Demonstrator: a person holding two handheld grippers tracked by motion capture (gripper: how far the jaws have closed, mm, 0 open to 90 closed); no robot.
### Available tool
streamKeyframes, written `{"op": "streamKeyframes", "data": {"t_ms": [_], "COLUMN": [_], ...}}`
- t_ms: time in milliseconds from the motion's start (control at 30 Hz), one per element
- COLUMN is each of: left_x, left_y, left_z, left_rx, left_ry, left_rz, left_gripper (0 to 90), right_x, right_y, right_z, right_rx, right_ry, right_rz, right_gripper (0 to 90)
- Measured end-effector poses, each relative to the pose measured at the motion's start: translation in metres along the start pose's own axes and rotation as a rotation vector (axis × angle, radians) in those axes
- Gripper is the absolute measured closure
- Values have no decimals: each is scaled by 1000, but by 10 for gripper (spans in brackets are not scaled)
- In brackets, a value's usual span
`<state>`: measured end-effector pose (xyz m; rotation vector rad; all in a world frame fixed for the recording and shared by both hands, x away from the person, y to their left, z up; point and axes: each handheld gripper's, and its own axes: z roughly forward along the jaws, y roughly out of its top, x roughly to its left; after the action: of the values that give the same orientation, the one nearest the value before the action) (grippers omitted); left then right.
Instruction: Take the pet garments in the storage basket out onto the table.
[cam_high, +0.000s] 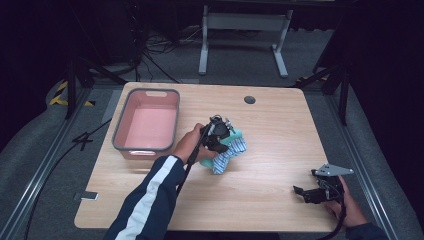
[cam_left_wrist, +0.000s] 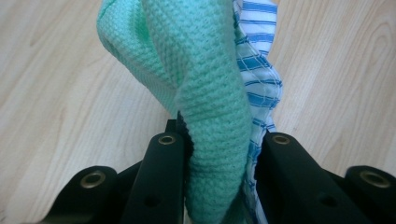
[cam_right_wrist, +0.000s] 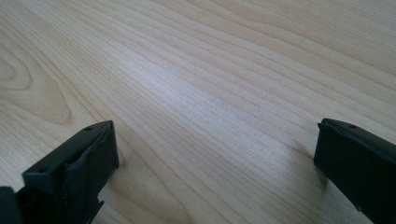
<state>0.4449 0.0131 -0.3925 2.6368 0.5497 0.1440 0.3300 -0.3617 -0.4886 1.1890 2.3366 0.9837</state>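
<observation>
My left gripper (cam_high: 218, 136) sits near the middle of the worktop (cam_high: 270, 150), just right of the pink tub (cam_high: 147, 125) with its grey rim. In the left gripper view its fingers (cam_left_wrist: 161, 177) are drawn in narrow and clamp a bunch of cloth between them: a mint green knitted cloth (cam_left_wrist: 205, 93) fills most of the gap, and a blue and white striped cloth (cam_left_wrist: 261, 74) is pressed against the other finger beside it. Both cloths run up and away from the fingers, the green one folded over itself, with bare wood to either side. From the high view the cloths (cam_high: 229, 152) lie in a small heap on the worktop under and just right of that gripper, the striped one spreading toward me, the green one showing at the far edge.

My right gripper (cam_high: 312, 192) rests low at the near right corner of the worktop, well apart from the cloths. Its fingers (cam_right_wrist: 77, 172) stand wide apart with plain wood grain between them; they hold nothing. Whether their tips touch the wood I cannot tell.
</observation>
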Motion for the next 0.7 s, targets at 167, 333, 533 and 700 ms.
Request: {"op": "streamKeyframes", "data": {"t_ms": [167,333,533,700], "left_x": [-1,0,-2,-6], "left_y": [-1,-7,-8,-7], "left_z": [20,39,43,29], "left_rx": [13,16,15,-32], "left_ry": [-17,-30,3,26], "left_rz": [-16,-41,-43,-35], "left_gripper": [756,662,404,271], "right_x": [0,0,0,0], "right_y": [0,0,0,0], "right_z": [0,0,0,0], "right_rx": [0,0,0,0], "right_ry": [0,0,0,0], "right_rz": [0,1,0,1], "right_gripper": [2,2,2,2]}}
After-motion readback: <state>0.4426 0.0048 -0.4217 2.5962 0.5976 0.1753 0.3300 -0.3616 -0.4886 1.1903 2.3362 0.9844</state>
